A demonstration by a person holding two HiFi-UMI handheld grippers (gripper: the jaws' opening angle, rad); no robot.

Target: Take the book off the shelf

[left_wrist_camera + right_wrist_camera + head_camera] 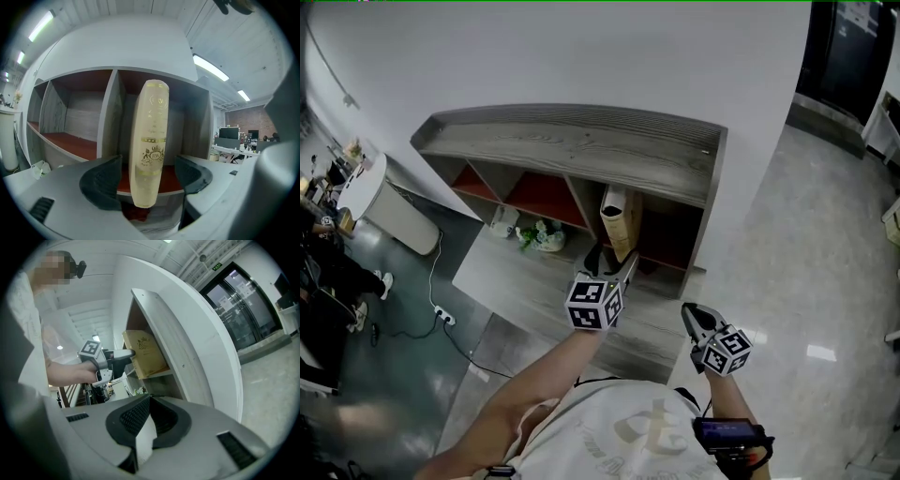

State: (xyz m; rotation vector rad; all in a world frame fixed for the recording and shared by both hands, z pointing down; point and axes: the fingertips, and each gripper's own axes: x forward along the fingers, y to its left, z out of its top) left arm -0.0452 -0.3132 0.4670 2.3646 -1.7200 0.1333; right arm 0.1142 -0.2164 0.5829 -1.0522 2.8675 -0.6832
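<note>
Book (pixel 150 140) stands upright, spine toward left gripper (pixel 617 267) — its fingers (pixel 101 180) spread either side; right gripper's (pixel 692 319) pressed together.

Cream book (pixel 150 140) with gold crest, grey wood-grain shelf (pixel 581 145) with seemingly red compartment floors

You're holding two grippers, the left gripper (pixel 612 261) and the right gripper (pixel 696 321). One book (pixel 150 140) stands between the left one's jaws. Ahead of both is one shelf (pixel 572 150), and three compartments (pixel 542 199) show along its top row. Left of the left gripper, one green leafy bunch (pixel 542 234) and one small white object (pixel 504 221) sit on the lower ledge. Further left, one power strip (pixel 442 316) lies on the floor.
</note>
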